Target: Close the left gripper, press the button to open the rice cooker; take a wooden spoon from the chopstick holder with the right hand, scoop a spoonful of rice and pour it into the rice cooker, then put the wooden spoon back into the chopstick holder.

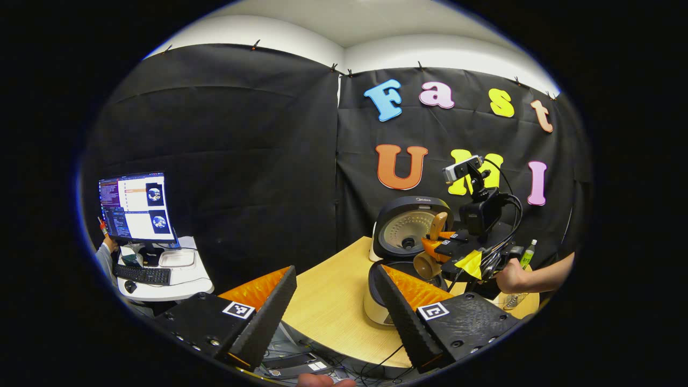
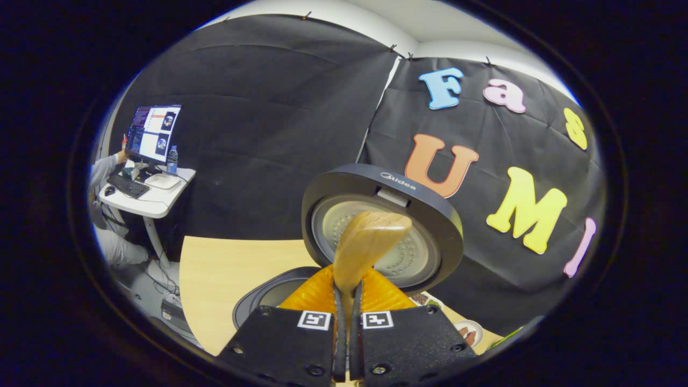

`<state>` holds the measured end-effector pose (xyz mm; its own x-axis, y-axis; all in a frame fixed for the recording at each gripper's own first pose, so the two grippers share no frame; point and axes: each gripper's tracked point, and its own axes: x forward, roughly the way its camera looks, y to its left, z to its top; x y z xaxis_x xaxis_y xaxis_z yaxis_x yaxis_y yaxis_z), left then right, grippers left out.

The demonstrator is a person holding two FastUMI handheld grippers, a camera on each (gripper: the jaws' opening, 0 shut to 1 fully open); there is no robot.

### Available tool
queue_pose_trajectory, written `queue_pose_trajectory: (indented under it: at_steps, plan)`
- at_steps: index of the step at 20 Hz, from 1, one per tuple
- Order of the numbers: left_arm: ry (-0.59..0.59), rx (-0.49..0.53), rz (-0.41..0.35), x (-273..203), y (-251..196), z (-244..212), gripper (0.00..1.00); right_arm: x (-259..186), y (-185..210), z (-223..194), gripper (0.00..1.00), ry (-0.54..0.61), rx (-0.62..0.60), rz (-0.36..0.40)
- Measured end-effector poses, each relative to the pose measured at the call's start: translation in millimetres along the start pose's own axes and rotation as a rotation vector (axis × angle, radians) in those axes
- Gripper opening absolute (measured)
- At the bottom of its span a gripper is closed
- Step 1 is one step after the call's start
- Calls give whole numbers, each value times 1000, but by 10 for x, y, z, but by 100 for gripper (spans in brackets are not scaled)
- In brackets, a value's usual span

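Observation:
The rice cooker (image 1: 400, 269) stands open on the wooden table (image 1: 328, 306), its round lid (image 1: 411, 228) raised upright. My left gripper (image 1: 334, 271) hovers open in front of it, its fingers wide apart and holding nothing. My right gripper (image 1: 441, 247), held by a hand (image 1: 510, 277), hangs over the cooker's pot. It is shut on the handle of the wooden spoon (image 2: 371, 242). The spoon's bowl points up in front of the lid (image 2: 322, 193), above the pot's rim (image 2: 252, 301). Whether rice lies in the spoon is hidden.
A mesh chopstick holder (image 1: 515, 300) and a green bottle (image 1: 529, 252) stand at the table's right end. A small dish (image 2: 467, 331) lies behind the cooker. At the left, a person sits by a monitor (image 1: 134, 207) and keyboard (image 1: 142, 274) on a white cart. Cables run under the table's front edge.

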<state>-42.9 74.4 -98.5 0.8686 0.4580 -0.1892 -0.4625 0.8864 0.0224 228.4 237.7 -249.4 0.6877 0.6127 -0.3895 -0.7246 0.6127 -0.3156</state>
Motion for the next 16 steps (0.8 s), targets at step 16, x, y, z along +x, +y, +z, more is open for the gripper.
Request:
queue_pose_trajectory:
  at_steps: [16]
  plan:
    - [-32, 28, -134, 219, -589, 127, 95, -1276, -1278, 334, 8, -71, 583, -85]
